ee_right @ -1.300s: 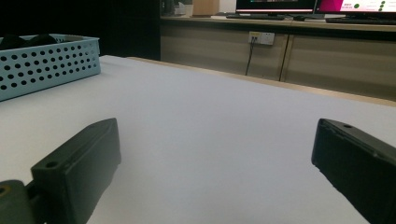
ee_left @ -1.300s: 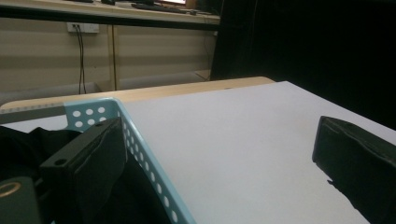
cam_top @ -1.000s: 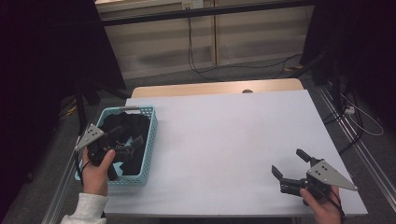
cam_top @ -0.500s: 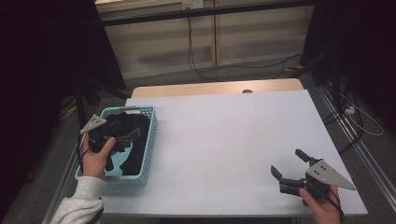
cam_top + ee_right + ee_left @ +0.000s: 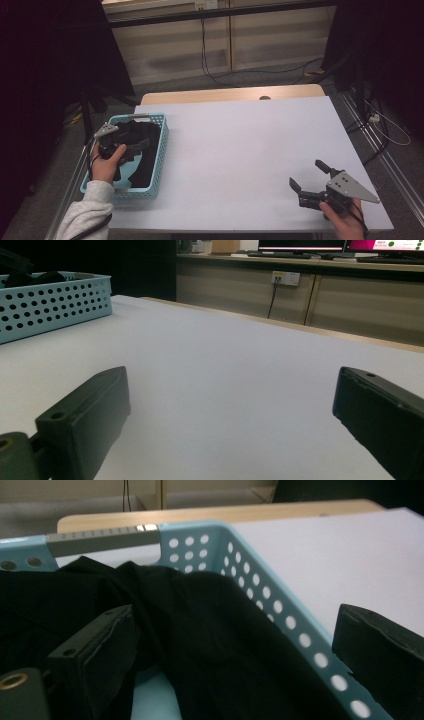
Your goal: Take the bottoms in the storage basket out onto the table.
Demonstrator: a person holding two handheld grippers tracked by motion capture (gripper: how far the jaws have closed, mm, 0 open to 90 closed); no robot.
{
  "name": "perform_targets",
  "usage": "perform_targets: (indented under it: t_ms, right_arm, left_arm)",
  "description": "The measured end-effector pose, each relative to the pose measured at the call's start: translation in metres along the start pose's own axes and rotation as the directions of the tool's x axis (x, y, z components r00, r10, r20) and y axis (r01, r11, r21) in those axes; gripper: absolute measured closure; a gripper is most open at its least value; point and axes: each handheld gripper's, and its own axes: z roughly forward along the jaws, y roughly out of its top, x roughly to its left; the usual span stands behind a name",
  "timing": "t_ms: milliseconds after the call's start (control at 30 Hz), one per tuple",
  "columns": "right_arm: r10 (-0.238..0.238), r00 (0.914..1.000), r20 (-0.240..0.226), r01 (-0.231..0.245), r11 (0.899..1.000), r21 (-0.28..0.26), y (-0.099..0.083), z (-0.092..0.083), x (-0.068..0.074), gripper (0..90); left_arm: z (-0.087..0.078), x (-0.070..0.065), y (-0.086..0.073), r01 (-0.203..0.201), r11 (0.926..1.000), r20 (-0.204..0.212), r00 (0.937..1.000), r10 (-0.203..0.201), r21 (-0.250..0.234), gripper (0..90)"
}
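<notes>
At the near right corner of the white, matte table, the right gripper is held low over the bare surface by a hand. Its two blocky black jaws are spread wide, and nothing is held between them. A grey three-cornered plate is carried on top of it. In the right gripper view the jaws are seen with squared, rubbery-looking pads, apart over the smooth tabletop.

At the near left edge of the table a pale blue plastic basket is set, rectangular, its walls pierced with rows of round holes and a grey handle bar fitted at its far rim. Black cloth is heaped inside it in soft, creased folds, reaching up to the rim.

The left gripper is held over the basket by a hand in a grey sleeve. In the left gripper view its jaws are set wide apart: one is lowered against the cloth, the other is seen beyond the basket wall, and nothing is clamped.

Past the table's far edge a strip of pale wood is seen.
</notes>
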Motion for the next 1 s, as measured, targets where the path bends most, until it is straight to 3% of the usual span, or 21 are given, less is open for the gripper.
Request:
perform_targets:
  t_ms: [233, 333, 400, 567, 600, 833, 867, 1000]
  right_arm:
    - [-0.003, 1.0000, 0.003, 0.003, 1.000, -0.001, 0.000, -0.001, 0.000, 1.0]
    - [-0.008, 1.0000, 0.001, 0.008, 1.000, 0.000, 0.000, -0.001, 0.000, 1.1]
    - [-0.010, 0.9999, 0.003, 0.010, 1.000, 0.000, 0.001, -0.001, 0.000, 1.1]
    - [-0.016, 0.9999, 0.003, 0.016, 1.000, 0.006, 0.000, -0.001, 0.000, 1.1]
    - [-0.020, 0.9998, 0.001, 0.020, 1.000, 0.007, 0.000, -0.001, 0.000, 1.1]
    - [-0.033, 0.9994, -0.005, 0.033, 0.999, 0.013, 0.000, 0.000, 0.002, 1.0]
    - [-0.035, 0.9994, -0.006, 0.035, 0.999, 0.013, 0.000, 0.001, 0.003, 1.1]
    - [-0.041, 0.9991, -0.012, 0.041, 0.999, 0.015, 0.000, 0.001, 0.003, 1.1]
  left_arm:
    - [0.015, 0.001, -0.004, -0.033, 0.9968, -0.022, 0.9992, 0.034, 0.073, 4.6]
    - [0.019, 0.003, -0.007, -0.027, 0.9951, -0.023, 0.9993, 0.030, 0.095, 4.7]
    - [0.023, 0.005, -0.011, -0.046, 0.9896, -0.030, 0.9983, 0.050, 0.136, 4.7]
    - [0.031, 0.004, -0.018, -0.054, 0.9829, -0.020, 0.9981, 0.058, 0.176, 5.1]
    - [0.033, 0.005, -0.021, -0.065, 0.9760, -0.017, 0.9974, 0.070, 0.208, 5.2]
    - [0.039, 0.004, -0.024, -0.063, 0.9695, 0.005, 0.9979, 0.064, 0.237, 5.2]
    - [0.040, 0.004, -0.025, -0.072, 0.9660, 0.020, 0.9974, 0.069, 0.249, 5.3]
    - [0.042, 0.004, -0.026, -0.083, 0.9622, 0.016, 0.9965, 0.082, 0.259, 5.3]
